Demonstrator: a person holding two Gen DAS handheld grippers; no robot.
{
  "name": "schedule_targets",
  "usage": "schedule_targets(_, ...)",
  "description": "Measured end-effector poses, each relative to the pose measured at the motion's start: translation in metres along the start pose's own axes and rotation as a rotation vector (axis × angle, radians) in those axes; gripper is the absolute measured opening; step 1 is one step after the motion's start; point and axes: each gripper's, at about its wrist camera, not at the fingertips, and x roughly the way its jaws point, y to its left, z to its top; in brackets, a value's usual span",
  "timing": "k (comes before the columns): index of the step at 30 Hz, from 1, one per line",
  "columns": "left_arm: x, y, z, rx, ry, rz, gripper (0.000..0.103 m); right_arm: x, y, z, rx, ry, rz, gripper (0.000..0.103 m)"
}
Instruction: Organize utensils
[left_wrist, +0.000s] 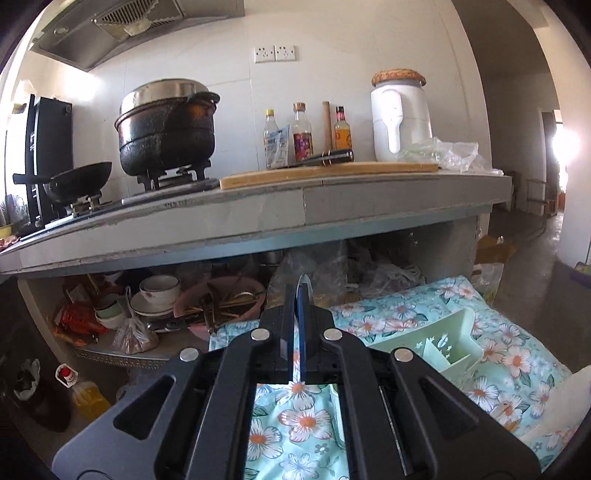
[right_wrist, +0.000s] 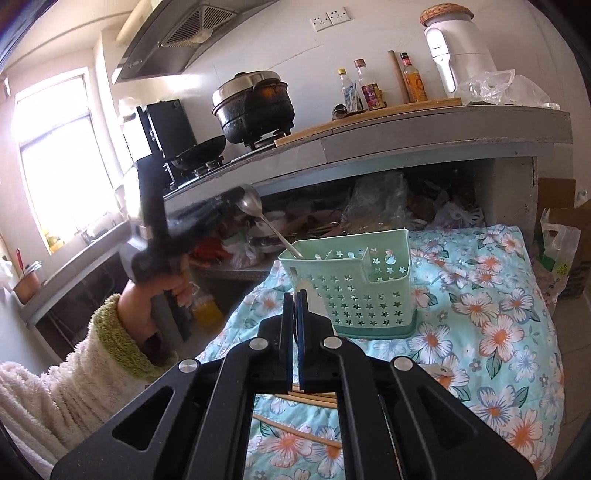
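Left side of the right wrist view: our left hand in a fleecy sleeve raises the left gripper, jaws shut and seemingly empty. A metal spoon stands in the green caddy, bowl up, leaning toward that gripper; touching or not, we cannot tell. The caddy sits on the floral cloth. The right gripper is closed on nothing, and chopsticks lie loose on the cloth beneath it. Risks: the left gripper clips the spoon and tips the light caddy; chopsticks roll on soft cloth.
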Motion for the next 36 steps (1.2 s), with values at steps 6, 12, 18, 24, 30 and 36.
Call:
schedule_targets(6, 0.030, 0.013, -0.019, -0.139, 0.087, -0.070, 0.003, -0.008, -0.014, 0.007, 0.049, -0.022, 0.039, 0.002)
schedule_targets(12, 0.028, 0.012, -0.026, -0.195, 0.057, -0.133, 0.007, -0.013, -0.028, 0.018, 0.106, -0.042, 0.083, 0.002)
schedule_targets(18, 0.010, 0.020, -0.025, -0.259, 0.016, -0.167, 0.014, -0.021, -0.040, 0.044, 0.138, -0.110, 0.138, 0.002)
schedule_targets(24, -0.023, 0.025, -0.033, -0.291, -0.015, -0.175, 0.023, -0.026, -0.040, 0.082, 0.095, -0.219, 0.170, 0.002)
schedule_targets(30, -0.052, 0.024, -0.061, -0.311, 0.013, -0.185, 0.034, 0.000, -0.047, 0.112, 0.085, -0.240, 0.170, 0.002)
schedule_targets(36, -0.066, 0.015, -0.100, -0.333, 0.093, -0.217, 0.042, 0.047, -0.061, 0.120, 0.080, -0.204, 0.135, 0.002)
